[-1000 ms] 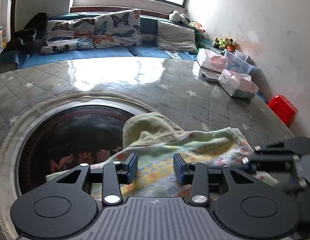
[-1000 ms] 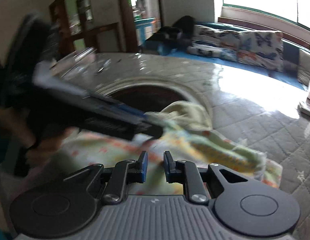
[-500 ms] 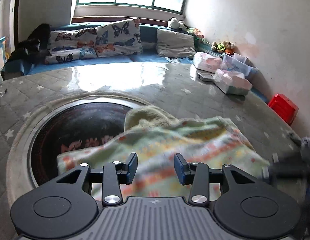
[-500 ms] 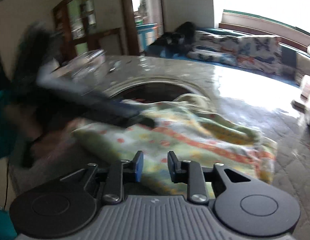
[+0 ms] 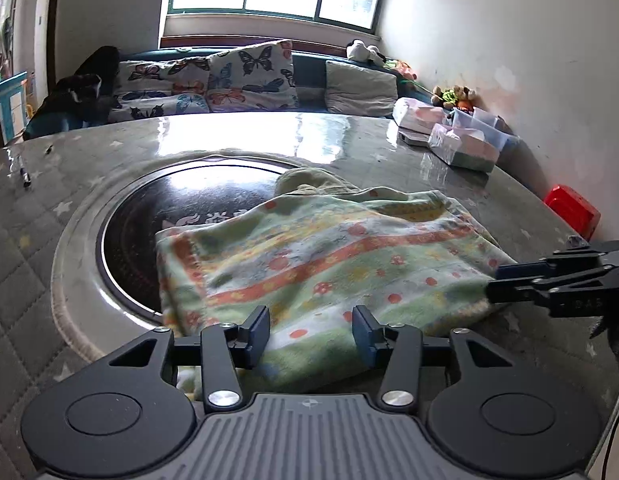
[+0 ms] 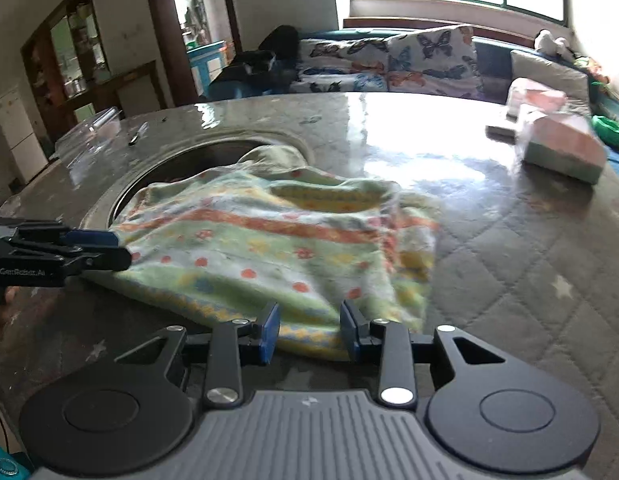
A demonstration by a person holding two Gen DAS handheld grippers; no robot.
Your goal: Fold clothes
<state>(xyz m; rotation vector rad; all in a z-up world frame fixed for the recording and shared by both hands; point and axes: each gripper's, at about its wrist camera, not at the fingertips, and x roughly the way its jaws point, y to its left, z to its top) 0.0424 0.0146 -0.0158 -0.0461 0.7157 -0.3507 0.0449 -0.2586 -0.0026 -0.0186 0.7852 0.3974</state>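
A green fleece garment (image 5: 329, 260) with orange stripes and dots lies folded over on the round table, partly over the dark glass centre (image 5: 157, 216). It also shows in the right wrist view (image 6: 269, 248). My left gripper (image 5: 311, 336) is open and empty, just above the garment's near edge. My right gripper (image 6: 308, 332) is open and empty at the garment's other edge. The right gripper (image 5: 505, 280) shows at the right of the left wrist view, beside the cloth. The left gripper (image 6: 117, 248) shows at the left of the right wrist view.
The table has a grey quilted cover (image 6: 529, 260). Tissue packs and boxes (image 5: 461, 144) sit at the far right, a pen (image 5: 25, 176) at the far left. A red box (image 5: 573, 210) stands by the wall. A sofa with butterfly cushions (image 5: 229, 80) is behind.
Both grippers have pulled back from the garment. The right jaws have opened wider. The cloth has been laid over and now lies flat and still.
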